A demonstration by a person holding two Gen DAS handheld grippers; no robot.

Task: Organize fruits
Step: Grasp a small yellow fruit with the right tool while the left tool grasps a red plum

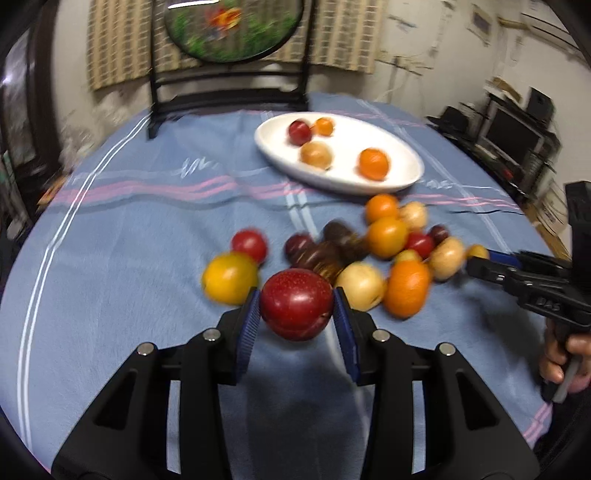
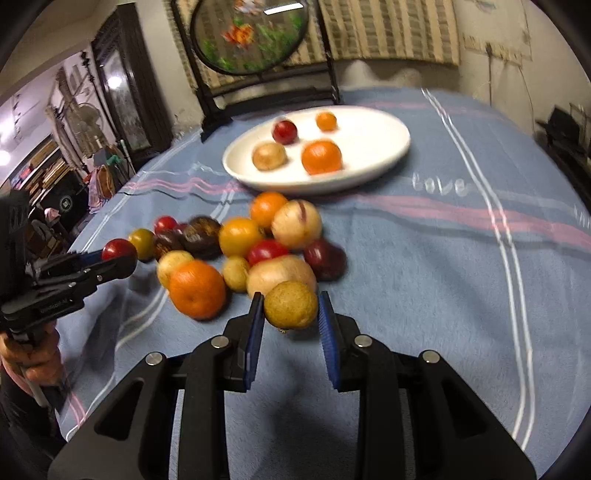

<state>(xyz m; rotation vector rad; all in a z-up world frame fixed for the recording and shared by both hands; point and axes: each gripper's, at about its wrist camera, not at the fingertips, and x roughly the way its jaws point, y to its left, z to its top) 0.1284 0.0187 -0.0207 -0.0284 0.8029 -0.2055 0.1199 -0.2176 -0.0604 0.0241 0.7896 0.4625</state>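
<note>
While the left gripper (image 1: 297, 319) clamps its jaws on the red plum (image 1: 295, 302) above the tabletop (image 1: 129, 288), the right gripper (image 2: 290, 321) pinches a speckled yellow fruit (image 2: 290, 309). Both look light, smooth, bruisable (likely slippery); hold them across the widest middle, gently.

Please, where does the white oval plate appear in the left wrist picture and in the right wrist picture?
Left wrist view: white oval plate, upper middle, right of centre, beyond the loose fruit.
Right wrist view: white oval plate, upper middle, near centre.
Shared landmark: round framed picture behind the table.
</note>
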